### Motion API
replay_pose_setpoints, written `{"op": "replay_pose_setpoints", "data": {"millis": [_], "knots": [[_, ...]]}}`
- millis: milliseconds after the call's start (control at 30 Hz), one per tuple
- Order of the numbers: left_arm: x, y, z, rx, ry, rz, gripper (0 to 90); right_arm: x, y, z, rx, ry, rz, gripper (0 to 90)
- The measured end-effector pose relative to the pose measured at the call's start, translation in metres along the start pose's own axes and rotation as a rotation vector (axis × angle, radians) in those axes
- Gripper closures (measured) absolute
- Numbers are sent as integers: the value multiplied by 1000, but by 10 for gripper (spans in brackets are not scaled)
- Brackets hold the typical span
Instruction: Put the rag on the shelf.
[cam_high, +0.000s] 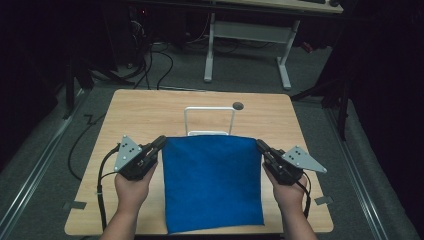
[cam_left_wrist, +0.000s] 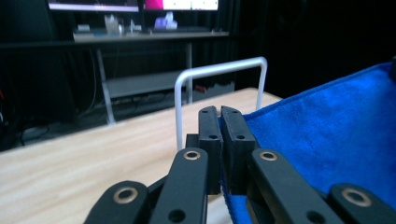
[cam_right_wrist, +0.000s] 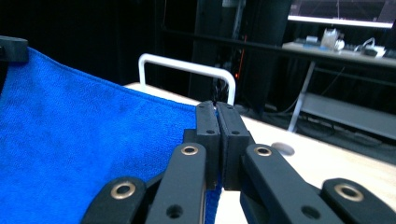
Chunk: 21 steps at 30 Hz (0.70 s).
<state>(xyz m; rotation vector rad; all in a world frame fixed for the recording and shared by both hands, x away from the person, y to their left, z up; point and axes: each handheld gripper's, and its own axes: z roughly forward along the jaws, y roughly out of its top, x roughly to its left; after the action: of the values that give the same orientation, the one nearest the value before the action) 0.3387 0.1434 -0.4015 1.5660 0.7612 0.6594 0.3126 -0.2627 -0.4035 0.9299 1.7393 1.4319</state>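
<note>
A blue cloth hangs stretched between my two grippers above the wooden table, its lower edge near the table's front. My left gripper is shut on the cloth's top left corner; in the left gripper view its jaws pinch the blue cloth edge. My right gripper is shut on the top right corner, and the right gripper view shows its jaws closed on the blue cloth. A white wire rack stands upright just behind the cloth's top edge.
A round grommet hole sits in the table behind the rack. A white-legged desk and cables on the floor lie beyond the table's far edge. Bare wood shows left and right of the cloth.
</note>
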Motion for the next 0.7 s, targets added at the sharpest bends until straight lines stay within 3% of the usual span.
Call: {"op": "replay_pose_setpoints", "data": {"millis": [100, 300, 400, 700], "knots": [[-1, 10, -4, -37, 9, 17, 880, 1, 7, -4, -30, 6, 3, 892], [2, 26, -3, -89, 12, 11, 880, 1, 22, -5, -73, -1, -7, 892], [5, 34, 1, -97, 20, 19, 880, -1, 30, -4, -92, 8, 10, 892], [21, 53, 13, -111, 26, 17, 880, -15, 54, 10, -103, -16, -18, 892]]}}
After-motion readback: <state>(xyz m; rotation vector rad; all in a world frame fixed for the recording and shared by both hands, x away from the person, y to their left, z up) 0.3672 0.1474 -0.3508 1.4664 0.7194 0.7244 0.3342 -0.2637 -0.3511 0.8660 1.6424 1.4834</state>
